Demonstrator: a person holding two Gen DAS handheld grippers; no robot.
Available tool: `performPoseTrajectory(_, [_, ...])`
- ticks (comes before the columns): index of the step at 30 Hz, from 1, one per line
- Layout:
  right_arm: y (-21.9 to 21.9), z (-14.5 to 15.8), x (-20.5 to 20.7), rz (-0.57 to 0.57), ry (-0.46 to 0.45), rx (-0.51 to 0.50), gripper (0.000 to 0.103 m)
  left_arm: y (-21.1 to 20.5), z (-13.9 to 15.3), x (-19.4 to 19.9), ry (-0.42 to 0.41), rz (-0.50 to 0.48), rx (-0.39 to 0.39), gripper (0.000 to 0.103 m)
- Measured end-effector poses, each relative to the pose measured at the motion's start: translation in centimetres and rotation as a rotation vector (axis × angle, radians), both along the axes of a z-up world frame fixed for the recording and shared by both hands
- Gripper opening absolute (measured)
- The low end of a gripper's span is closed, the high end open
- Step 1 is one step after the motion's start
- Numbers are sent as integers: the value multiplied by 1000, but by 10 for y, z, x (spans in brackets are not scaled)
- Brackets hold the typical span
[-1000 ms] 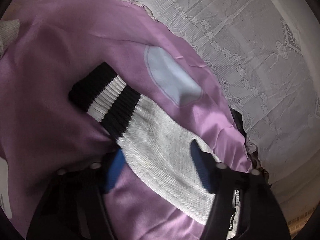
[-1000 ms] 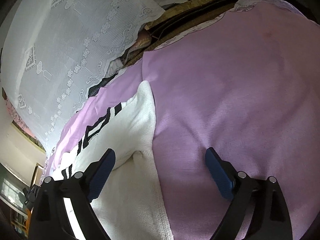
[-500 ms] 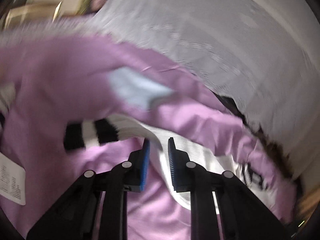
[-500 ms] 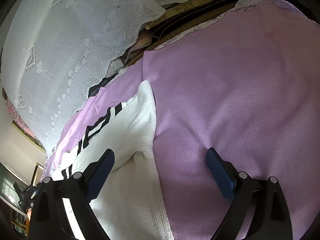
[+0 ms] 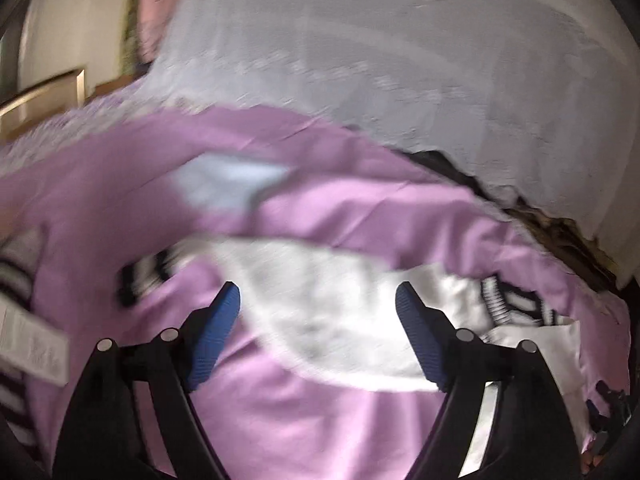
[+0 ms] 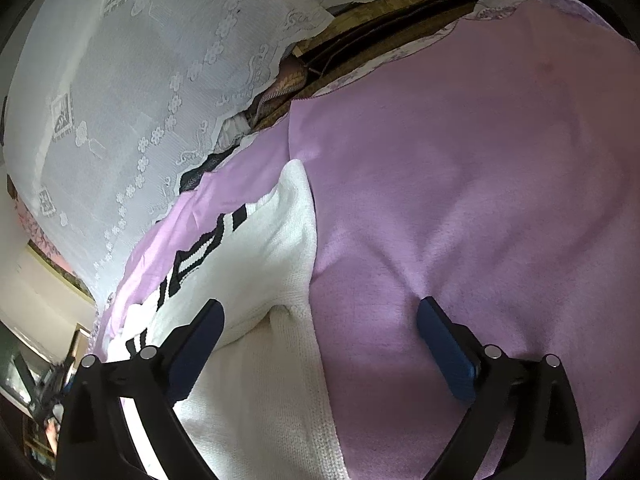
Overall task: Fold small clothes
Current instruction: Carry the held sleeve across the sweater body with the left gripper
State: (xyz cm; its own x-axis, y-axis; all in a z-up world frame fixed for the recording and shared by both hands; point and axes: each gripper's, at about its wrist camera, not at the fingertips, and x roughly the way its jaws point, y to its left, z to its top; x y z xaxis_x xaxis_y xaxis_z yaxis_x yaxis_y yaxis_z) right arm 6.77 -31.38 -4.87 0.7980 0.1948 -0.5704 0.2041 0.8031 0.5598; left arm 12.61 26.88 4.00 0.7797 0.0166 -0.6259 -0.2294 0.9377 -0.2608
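Observation:
The left wrist view is blurred by motion. A white sock [image 5: 320, 320] with black cuff stripes [image 5: 140, 280] lies on the purple cloth [image 5: 320, 420]. My left gripper [image 5: 318, 308] is open, its blue pads on either side of the sock and just above it. More white knit with black stripes [image 5: 508, 304] lies at the right. In the right wrist view, white socks with black stripes [image 6: 260, 264] lie stacked at the left on the purple cloth [image 6: 480, 200]. My right gripper [image 6: 320, 320] is open and empty over their right edge.
A white lace curtain [image 6: 120, 100] hangs behind the purple cloth and also shows in the left wrist view [image 5: 400, 60]. A pale blue patch [image 5: 224, 184] sits on the cloth. A white label [image 5: 32, 344] lies at the left edge. A dark wooden edge [image 6: 380, 36] runs behind.
My left gripper shut on the sock half a second ago, carried it toward the other socks, and has now opened and let it go. The right gripper has stayed still.

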Motion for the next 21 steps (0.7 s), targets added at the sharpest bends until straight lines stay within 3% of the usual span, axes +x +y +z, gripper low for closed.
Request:
performPoseTrajectory(4, [1, 0, 0, 1, 2, -5, 99, 57, -39, -15, 81, 73, -231, 77])
performPoseTrajectory(7, [1, 1, 0, 1, 1, -5, 99, 77, -54, -7, 100, 120, -330, 77])
performPoseTrajectory(9, [1, 1, 0, 1, -2, -1, 99, 72, -51, -1, 87, 107, -330, 77])
performPoseTrajectory(12, [1, 0, 0, 1, -2, 0, 99, 48, -28, 16, 61, 83, -222, 79])
performPoseTrajectory(13, [1, 1, 0, 1, -1, -2, 99, 40, -22, 27, 80, 115, -152, 82])
performPoseTrajectory(15, [0, 1, 0, 1, -2, 0, 99, 42, -25, 46, 131, 157, -142, 82])
performPoseTrajectory(16, [1, 1, 0, 1, -2, 0, 99, 51, -36, 58, 176, 195, -202, 76])
performPoseTrajectory(17, [1, 1, 0, 1, -2, 1, 99, 59, -45, 63, 200, 217, -252, 52])
performPoseTrajectory(19, [2, 1, 0, 1, -3, 1, 100, 71, -63, 70, 244, 228, -328, 24])
performPoseTrajectory(21, [3, 1, 0, 2, -4, 1, 100, 72, -67, 67, 229, 224, -298, 16])
